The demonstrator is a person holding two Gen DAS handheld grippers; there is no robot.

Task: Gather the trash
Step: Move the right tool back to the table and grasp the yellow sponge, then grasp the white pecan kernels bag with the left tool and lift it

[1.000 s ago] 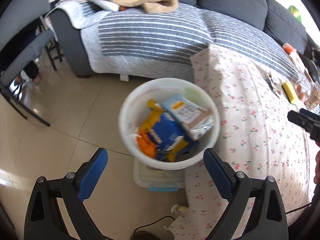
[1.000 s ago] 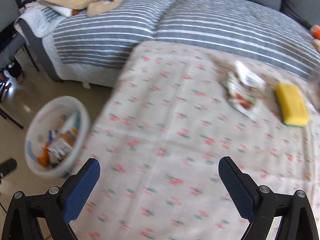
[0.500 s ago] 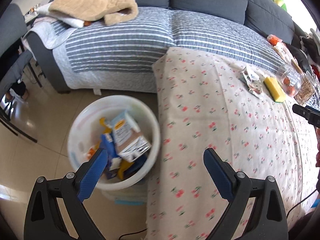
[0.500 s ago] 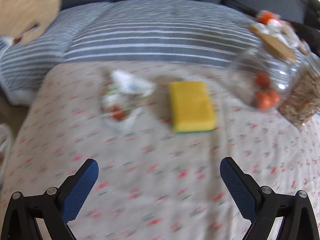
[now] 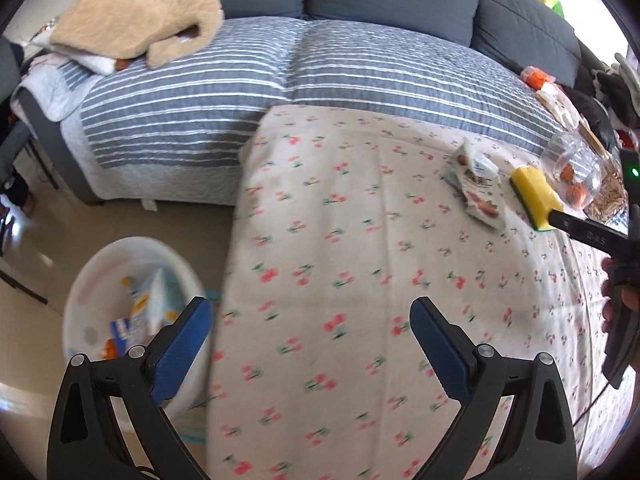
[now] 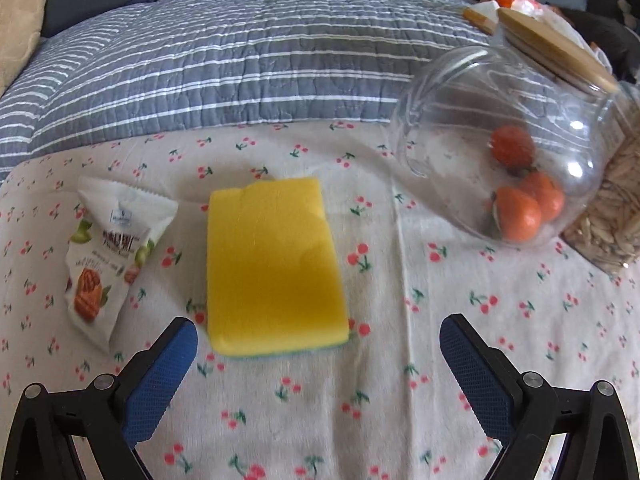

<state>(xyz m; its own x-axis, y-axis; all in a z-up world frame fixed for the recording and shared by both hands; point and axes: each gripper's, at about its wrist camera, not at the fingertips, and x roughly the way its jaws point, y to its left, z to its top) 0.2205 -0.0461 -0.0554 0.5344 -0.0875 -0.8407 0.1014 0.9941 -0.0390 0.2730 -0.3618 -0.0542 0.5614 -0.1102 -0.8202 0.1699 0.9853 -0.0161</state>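
Observation:
A white snack wrapper (image 6: 108, 256) lies on the cherry-print tablecloth (image 6: 360, 400), left of a yellow sponge (image 6: 272, 268). My right gripper (image 6: 318, 364) is open, hovering just short of the sponge's near edge, with the wrapper ahead of its left finger. In the left wrist view the wrapper (image 5: 476, 184) and sponge (image 5: 534, 196) sit at the far right, where the right gripper's finger reaches the sponge. A white bin (image 5: 100, 280) holding several wrappers stands on the floor at lower left. My left gripper (image 5: 310, 344) is open and empty over the cloth's left part.
A clear glass jar (image 6: 500, 148) with a wooden lid lies tilted right of the sponge, with orange items inside. A container of seeds (image 6: 612, 216) sits behind it. A sofa with a striped grey cover (image 5: 280, 80) runs along the table's far side. A beige blanket (image 5: 140, 12) lies on it.
Both grippers swung right. The bin slid from the middle to the lower left of the left view. The right gripper came closer to the sponge and wrapper.

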